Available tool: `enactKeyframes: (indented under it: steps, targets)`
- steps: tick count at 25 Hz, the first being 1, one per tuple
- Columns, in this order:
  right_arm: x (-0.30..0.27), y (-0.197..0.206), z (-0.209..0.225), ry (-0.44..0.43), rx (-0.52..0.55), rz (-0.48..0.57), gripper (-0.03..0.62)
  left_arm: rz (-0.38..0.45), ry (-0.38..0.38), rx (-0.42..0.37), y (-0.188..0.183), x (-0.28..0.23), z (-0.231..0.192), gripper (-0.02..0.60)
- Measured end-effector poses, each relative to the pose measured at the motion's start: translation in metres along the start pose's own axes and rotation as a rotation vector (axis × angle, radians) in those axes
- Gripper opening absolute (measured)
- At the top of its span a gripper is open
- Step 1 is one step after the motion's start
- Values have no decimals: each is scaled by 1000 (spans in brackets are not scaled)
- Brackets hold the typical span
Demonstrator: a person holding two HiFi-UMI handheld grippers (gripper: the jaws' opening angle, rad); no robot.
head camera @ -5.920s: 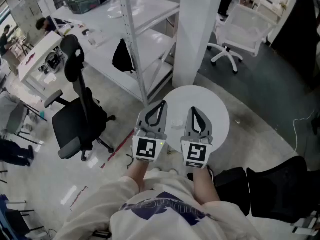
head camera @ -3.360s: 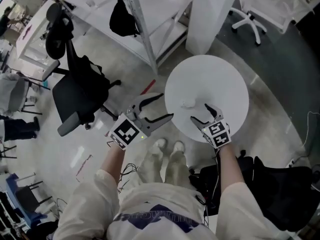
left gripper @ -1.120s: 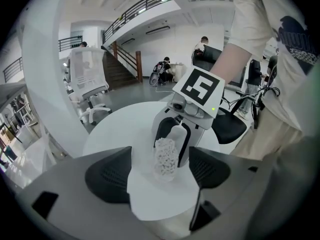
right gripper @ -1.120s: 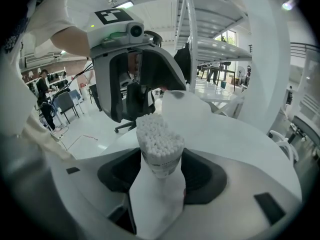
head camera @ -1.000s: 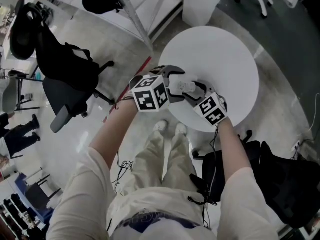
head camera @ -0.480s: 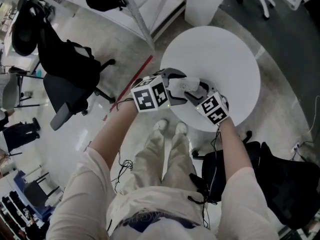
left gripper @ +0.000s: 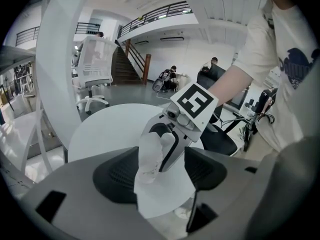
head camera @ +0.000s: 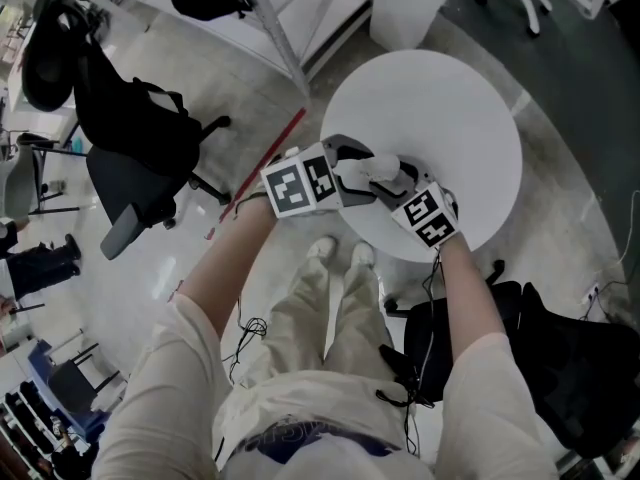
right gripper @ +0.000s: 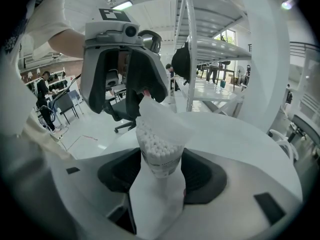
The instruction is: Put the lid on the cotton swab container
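A clear cotton swab container (right gripper: 156, 146), full of white swabs, stands between the jaws of my right gripper (right gripper: 159, 176), which is shut on it. Its translucent lid (right gripper: 161, 115) sits tilted over the container's mouth. My left gripper (left gripper: 162, 171) faces the right one, and its jaws are closing around the lid (left gripper: 149, 156), which lies by one pad with a gap to the other. In the head view, the left gripper (head camera: 356, 171) and right gripper (head camera: 392, 180) meet at the container (head camera: 378, 166), above the near edge of the round white table (head camera: 440, 98).
A black office chair (head camera: 130, 183) stands on the floor to the left. A white shelving rack (head camera: 270, 8) and a white column (head camera: 410, 3) rise behind the table. A black bag or seat (head camera: 560, 358) lies at the lower right. The person's legs are under the table edge.
Several seconds ago the grippers were apart; they have come together at the table's near edge with the container between them. In the last second both have barely shifted.
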State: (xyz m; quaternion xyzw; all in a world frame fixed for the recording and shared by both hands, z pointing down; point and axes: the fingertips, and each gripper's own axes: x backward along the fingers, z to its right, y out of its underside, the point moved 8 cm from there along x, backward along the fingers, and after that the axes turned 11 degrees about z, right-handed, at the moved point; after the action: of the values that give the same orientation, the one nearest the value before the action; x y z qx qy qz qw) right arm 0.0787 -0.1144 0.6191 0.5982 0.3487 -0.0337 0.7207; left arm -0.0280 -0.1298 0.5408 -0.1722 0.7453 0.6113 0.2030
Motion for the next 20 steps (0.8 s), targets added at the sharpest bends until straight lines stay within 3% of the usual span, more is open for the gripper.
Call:
enactKeyframes:
  steps: [20]
  targets:
    - [-1,4,-1,-15,6,1,261,-5,-21,97,4,-3,-7,78]
